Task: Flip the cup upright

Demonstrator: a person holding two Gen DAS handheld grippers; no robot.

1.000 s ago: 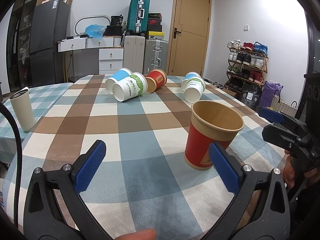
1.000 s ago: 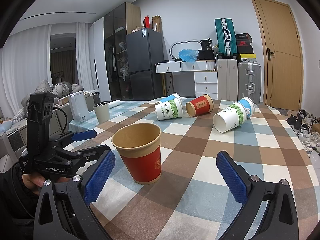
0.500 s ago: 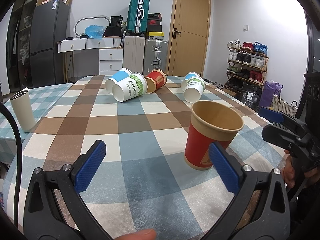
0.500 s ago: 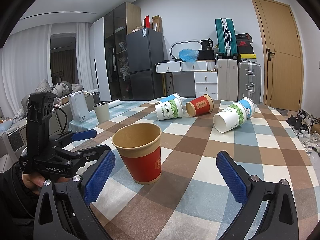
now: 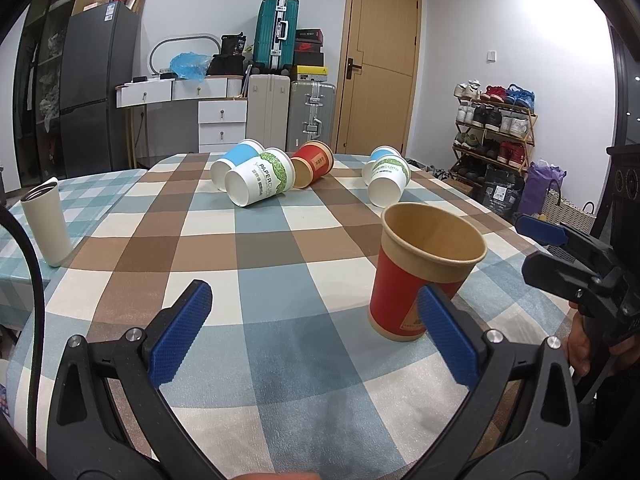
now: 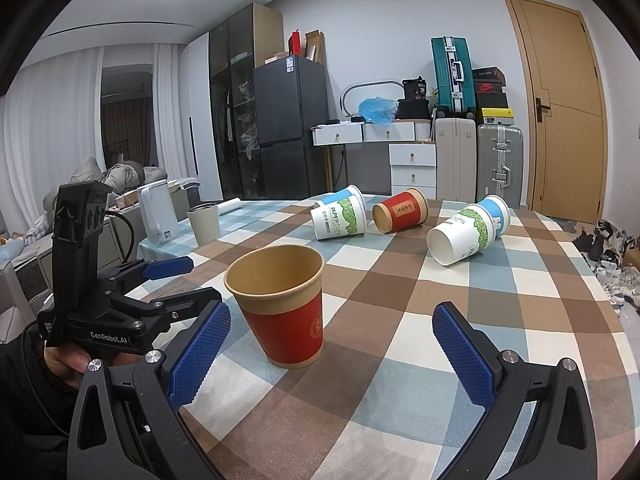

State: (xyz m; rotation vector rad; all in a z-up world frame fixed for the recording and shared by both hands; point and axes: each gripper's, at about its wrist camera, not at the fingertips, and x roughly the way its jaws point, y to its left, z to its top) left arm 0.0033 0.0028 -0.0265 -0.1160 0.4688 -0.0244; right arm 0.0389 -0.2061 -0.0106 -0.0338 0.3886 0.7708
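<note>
A red paper cup [image 5: 420, 268] stands upright, mouth up, on the checked tablecloth; it also shows in the right wrist view [image 6: 286, 312]. My left gripper [image 5: 316, 328] is open and empty, with the cup just beyond its right finger. My right gripper [image 6: 332, 344] is open and empty, with the cup just ahead of its left finger. Several paper cups lie on their sides farther back: a green-and-white one [image 5: 260, 182], a blue-banded one [image 5: 234, 160], a red one [image 5: 312, 164] and a pair [image 5: 388, 180].
A beige tumbler [image 5: 44, 226] stands upright at the table's left edge. A white kettle [image 6: 158, 214] sits on a side surface. Each gripper shows in the other's view, the left one [image 6: 120, 304] and the right one [image 5: 580, 264]. Luggage, drawers and a shoe rack stand behind.
</note>
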